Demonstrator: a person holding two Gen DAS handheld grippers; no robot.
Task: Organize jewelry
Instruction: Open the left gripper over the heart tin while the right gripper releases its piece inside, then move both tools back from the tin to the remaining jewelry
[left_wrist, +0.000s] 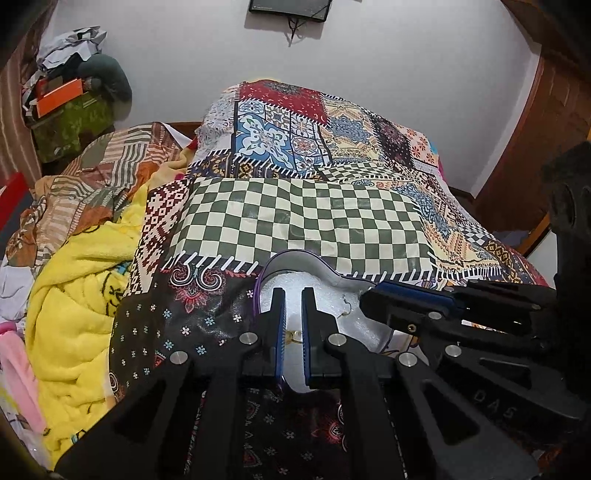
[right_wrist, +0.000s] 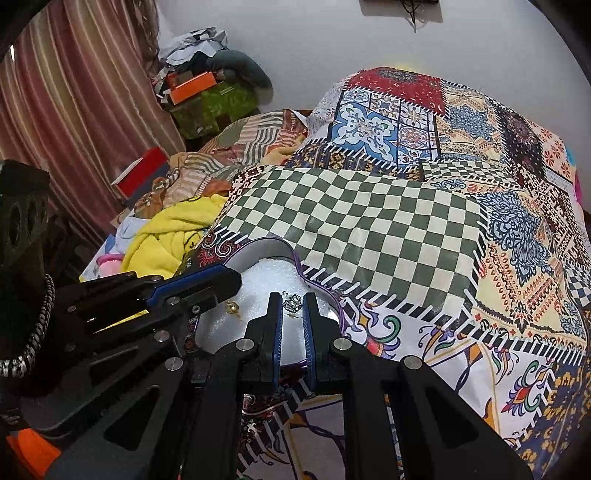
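Observation:
A purple-rimmed jewelry box with white foam lining lies on the patchwork bedspread; it also shows in the right wrist view. My left gripper hovers over the foam, jaws slightly apart, with a small gold piece lying between the fingers. My right gripper is over the same box, jaws slightly apart around a silver ornate piece. A gold earring lies on the foam to its left. Each gripper shows in the other's view, the right one and the left one.
The patchwork bedspread covers a raised mound behind the box. A yellow blanket and striped cloth lie to the left. Boxes and clutter stand by the curtain. A red box sits at the left edge.

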